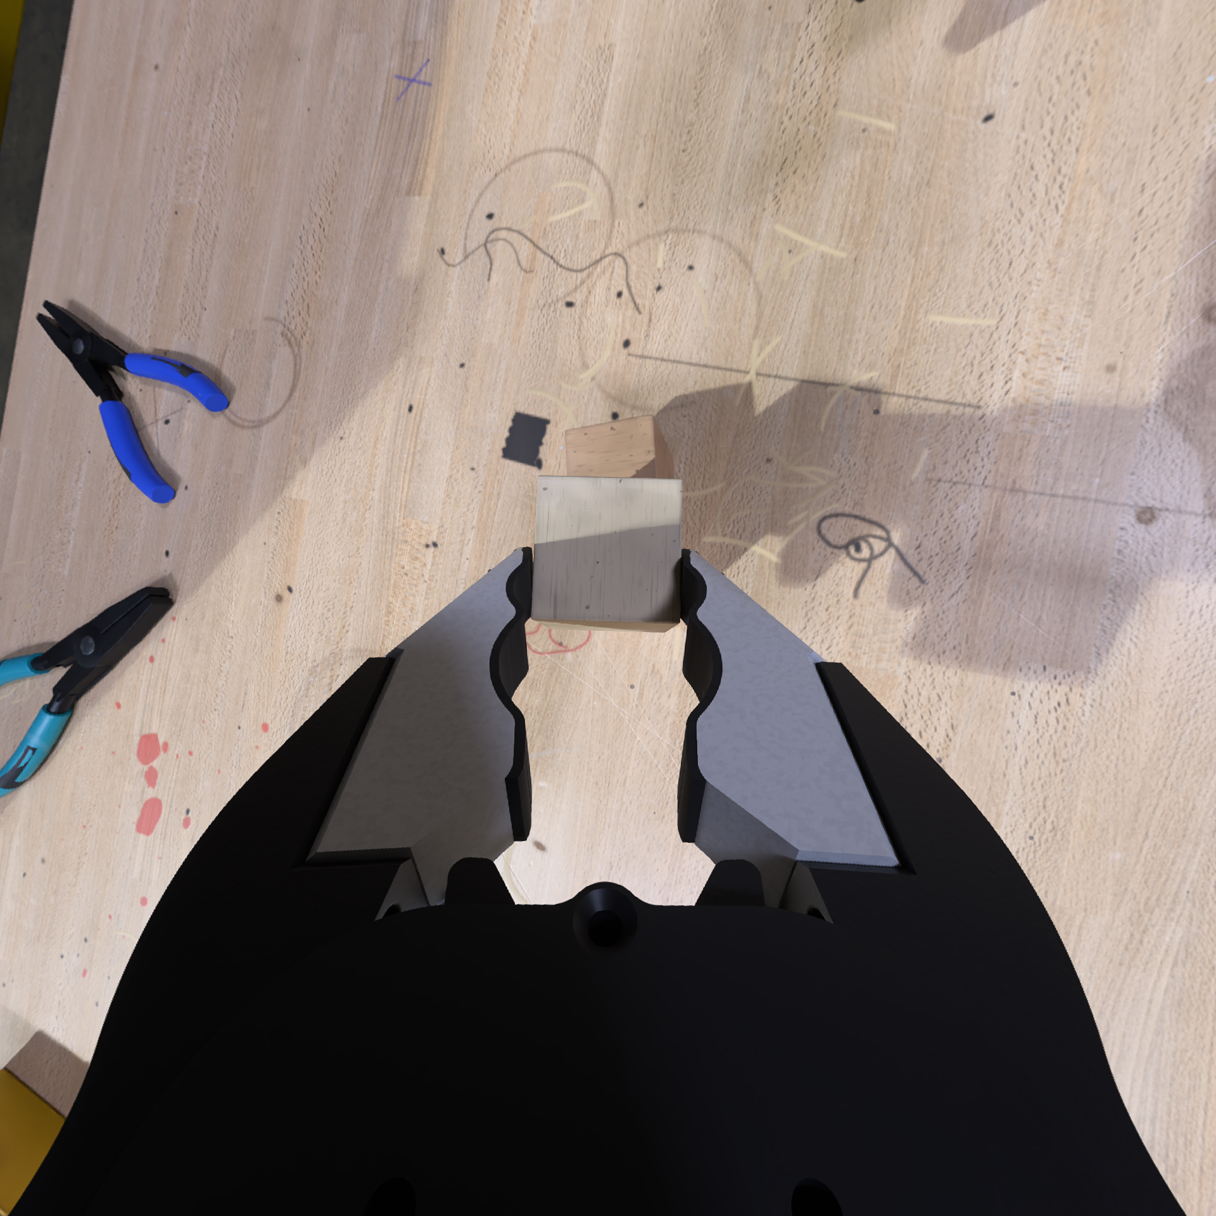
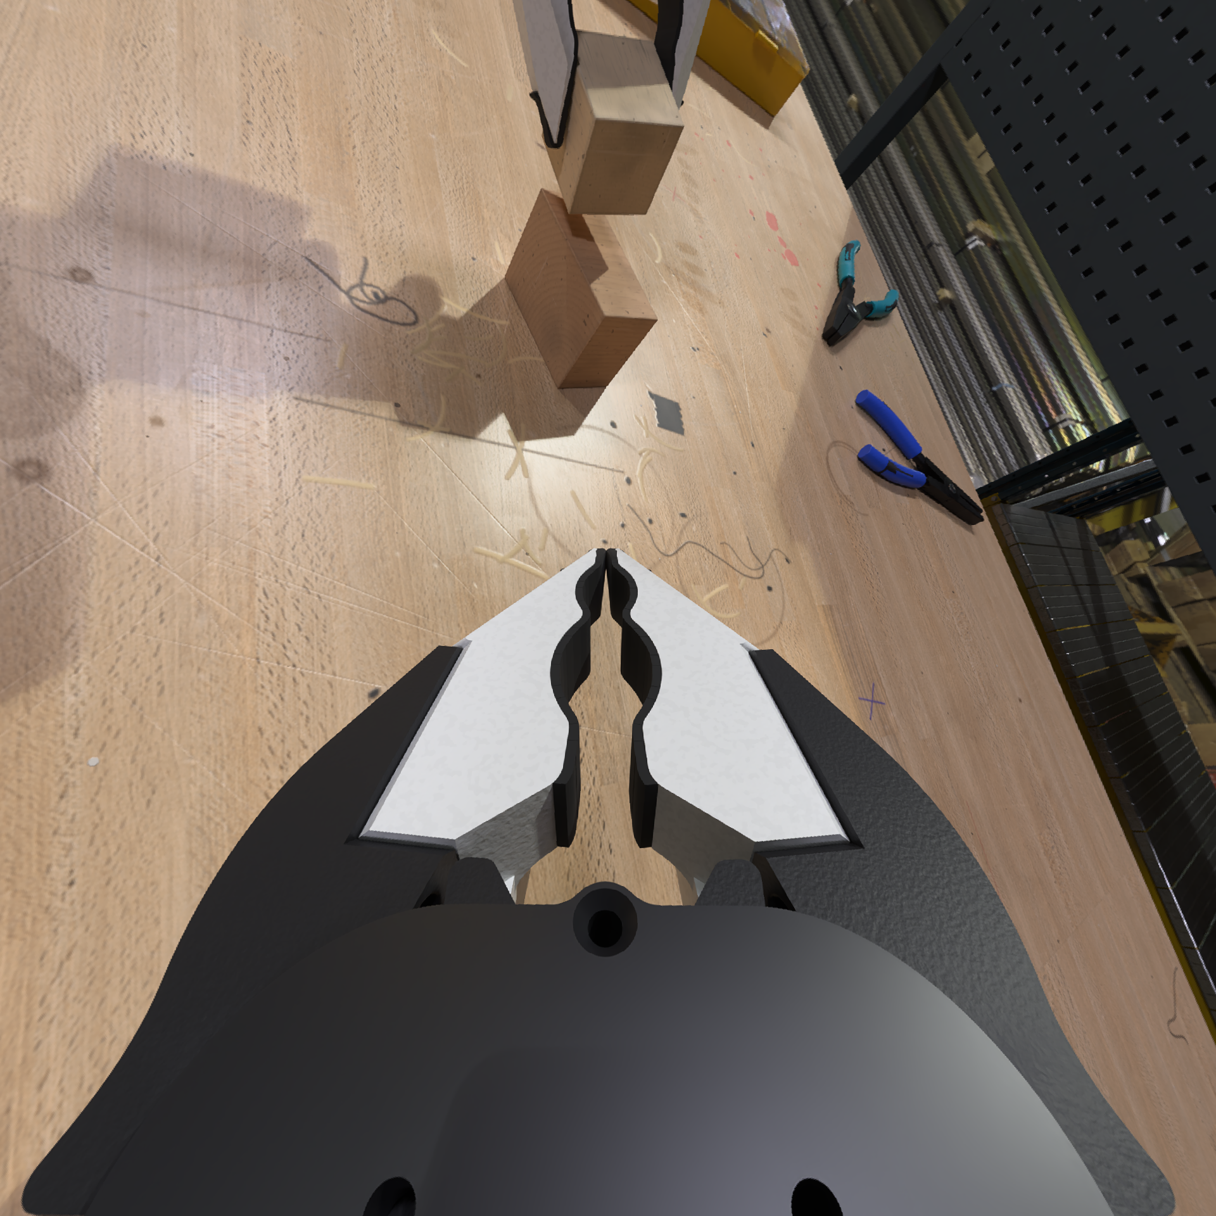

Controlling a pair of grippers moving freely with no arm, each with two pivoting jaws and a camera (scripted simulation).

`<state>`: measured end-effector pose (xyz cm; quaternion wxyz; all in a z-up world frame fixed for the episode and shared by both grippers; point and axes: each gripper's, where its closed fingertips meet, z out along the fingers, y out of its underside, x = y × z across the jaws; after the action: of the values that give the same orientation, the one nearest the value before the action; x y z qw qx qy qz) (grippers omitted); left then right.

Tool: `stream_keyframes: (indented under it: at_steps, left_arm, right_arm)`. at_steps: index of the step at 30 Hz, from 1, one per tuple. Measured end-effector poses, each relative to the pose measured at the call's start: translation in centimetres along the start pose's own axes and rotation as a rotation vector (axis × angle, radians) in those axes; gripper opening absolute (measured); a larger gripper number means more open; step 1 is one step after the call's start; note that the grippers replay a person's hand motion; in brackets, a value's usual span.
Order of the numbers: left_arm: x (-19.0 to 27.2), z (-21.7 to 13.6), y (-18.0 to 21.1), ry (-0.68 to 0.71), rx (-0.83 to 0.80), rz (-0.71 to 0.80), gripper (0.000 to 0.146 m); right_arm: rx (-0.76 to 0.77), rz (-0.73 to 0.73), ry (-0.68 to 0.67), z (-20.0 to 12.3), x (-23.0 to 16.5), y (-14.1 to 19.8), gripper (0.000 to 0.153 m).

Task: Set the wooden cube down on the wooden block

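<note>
My left gripper (image 1: 605,559) is shut on the pale wooden cube (image 1: 607,549), holding it by its two sides above the bench. The wooden block (image 1: 615,446) lies on the bench just beyond and below the cube, mostly hidden by it. In the right wrist view the same cube (image 2: 622,141) hangs between the left gripper's fingers (image 2: 553,72), slightly above and behind the wooden block (image 2: 579,296); a small gap shows between them. My right gripper (image 2: 604,554) is shut and empty, low over the bench, well short of the block.
Blue-handled pliers (image 1: 131,395) and teal-handled pliers (image 1: 59,684) lie at the bench's left side. A small dark patch (image 1: 525,439) sits beside the block. A yellow box (image 2: 743,46) and a black pegboard rack (image 2: 1105,197) stand along the bench edge.
</note>
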<state>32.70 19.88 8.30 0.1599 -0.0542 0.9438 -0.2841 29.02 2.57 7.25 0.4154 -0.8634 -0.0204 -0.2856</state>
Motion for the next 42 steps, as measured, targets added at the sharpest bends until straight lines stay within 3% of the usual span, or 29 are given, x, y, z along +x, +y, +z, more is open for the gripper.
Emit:
stream_keyframes:
  at_steps: [7,16,31,42]
  left_arm:
    - [0.0,-0.2,-0.9,-0.016,0.036,0.01,0.044]
    - [-0.1,-0.1,-1.7,-0.052,0.046,0.036,0.044]
    - [-0.4,0.5,-1.7,-0.054,0.05,0.014,0.044]
    - [-0.5,0.8,-1.7,0.029,0.091,-0.116,0.044]
  right_arm:
    - [0.021,-0.022,0.014,-1.1,0.5,-0.3,0.0]
    - [0.132,0.063,0.099,-4.1,3.3,-1.3,0.0]
    - [0.109,0.136,0.178,-4.3,5.2,-0.2,0.001]
    - [0.067,0.104,0.161,-3.2,4.5,0.0,0.016]
